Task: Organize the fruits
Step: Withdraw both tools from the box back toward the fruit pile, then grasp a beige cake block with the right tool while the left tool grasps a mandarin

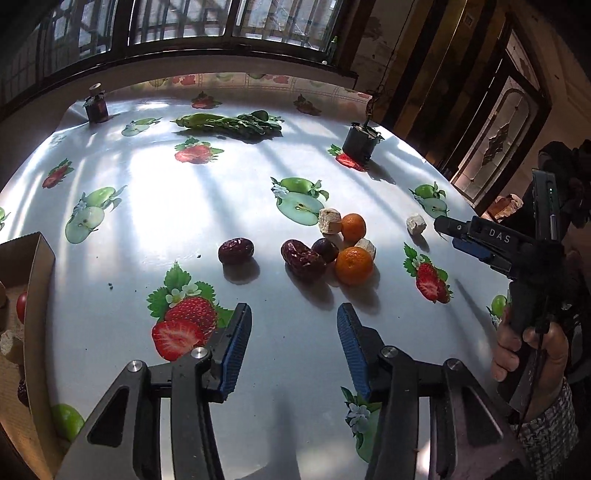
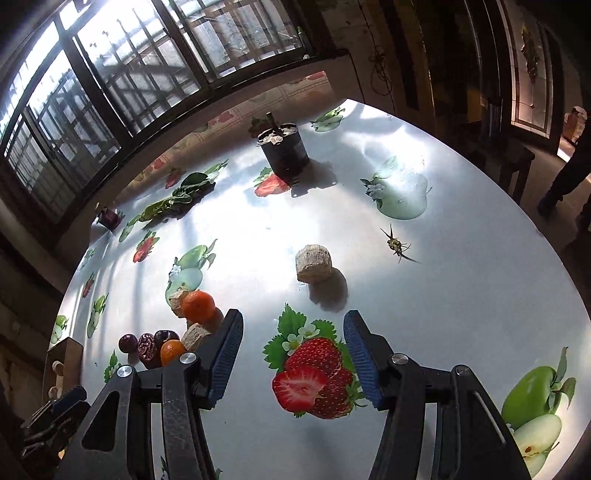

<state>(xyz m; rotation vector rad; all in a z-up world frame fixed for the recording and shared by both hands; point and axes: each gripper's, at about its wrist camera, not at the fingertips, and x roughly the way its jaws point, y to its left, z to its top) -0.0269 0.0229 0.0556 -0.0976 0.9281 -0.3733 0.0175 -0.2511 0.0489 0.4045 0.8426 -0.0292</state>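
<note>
Both grippers hover over the table (image 1: 155,206) with fingers spread apart and nothing between them: the left gripper (image 1: 294,347) and the right gripper (image 2: 293,356). At 12 o'clock from the left one lie two oranges (image 1: 354,260), red dates (image 1: 303,257) and pale cubes (image 1: 329,220) in one cluster. A cardboard box (image 1: 35,266) stands at its 9 o'clock.

Barred dark-framed window (image 1: 192,26) behind table, sunlight streaking glossy fruit-print tablecloth (image 1: 207,206), stained-glass door (image 1: 498,136) at right

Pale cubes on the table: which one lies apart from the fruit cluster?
The lone pale cube ahead of the right gripper, whose jaws are open; the others touch the tangerines and dates.
</note>
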